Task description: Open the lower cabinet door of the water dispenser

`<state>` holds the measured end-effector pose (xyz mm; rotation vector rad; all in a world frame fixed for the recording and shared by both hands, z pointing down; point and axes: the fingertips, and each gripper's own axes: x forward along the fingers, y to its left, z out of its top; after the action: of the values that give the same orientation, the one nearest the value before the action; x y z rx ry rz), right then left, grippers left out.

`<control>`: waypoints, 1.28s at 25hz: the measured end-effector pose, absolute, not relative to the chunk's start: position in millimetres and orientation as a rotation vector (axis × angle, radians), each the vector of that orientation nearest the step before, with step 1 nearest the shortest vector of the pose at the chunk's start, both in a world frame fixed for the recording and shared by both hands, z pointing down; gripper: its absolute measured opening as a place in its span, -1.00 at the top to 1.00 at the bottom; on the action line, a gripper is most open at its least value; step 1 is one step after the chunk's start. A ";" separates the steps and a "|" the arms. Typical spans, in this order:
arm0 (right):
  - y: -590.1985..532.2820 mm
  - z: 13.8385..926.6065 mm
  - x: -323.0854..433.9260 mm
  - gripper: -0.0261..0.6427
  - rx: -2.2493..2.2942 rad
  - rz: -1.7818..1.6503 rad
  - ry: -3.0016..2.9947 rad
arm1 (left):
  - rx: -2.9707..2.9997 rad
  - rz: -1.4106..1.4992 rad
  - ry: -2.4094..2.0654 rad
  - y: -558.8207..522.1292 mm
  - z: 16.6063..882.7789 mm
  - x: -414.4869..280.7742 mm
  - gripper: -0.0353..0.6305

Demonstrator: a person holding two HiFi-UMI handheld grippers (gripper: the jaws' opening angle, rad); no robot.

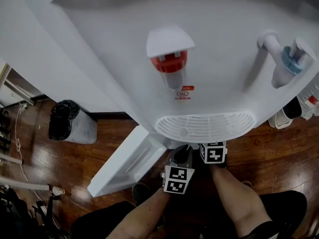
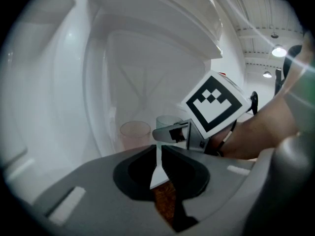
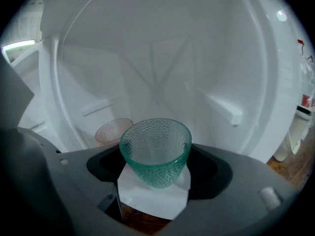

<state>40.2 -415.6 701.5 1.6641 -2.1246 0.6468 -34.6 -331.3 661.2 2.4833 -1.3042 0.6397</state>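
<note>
the lower cabinet door (image 1: 124, 164) of the water dispenser (image 1: 214, 73) stands swung open to the left. the left gripper (image 2: 158, 154) has its fingers closed together on nothing. the right gripper (image 3: 153, 173) has its fingers clamped on a green cup (image 3: 155, 149), just in front of a pink cup (image 3: 112, 130) standing in the cabinet (image 3: 162, 73).

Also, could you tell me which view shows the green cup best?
The right gripper view: the green cup sits whole and close between the right gripper's jaws. The left gripper view shows just its rim behind that gripper; the head view shows none of it.
</note>
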 end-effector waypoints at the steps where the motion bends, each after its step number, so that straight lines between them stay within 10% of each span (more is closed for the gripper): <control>1: -417.4 701.3 40.2 -0.17 1.667 0.646 -2.125 | 2.487 0.643 -1.297 -330.4 661.9 -33.5 0.87; 32: -433.0 717.4 30.8 -0.17 1.601 0.549 -2.136 | 2.428 0.566 -1.272 -329.2 663.9 -37.2 0.89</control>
<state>30.8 -433.0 717.4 1.6009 -2.1359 0.5488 -37.2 -329.2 663.9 2.4278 -1.2717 0.5660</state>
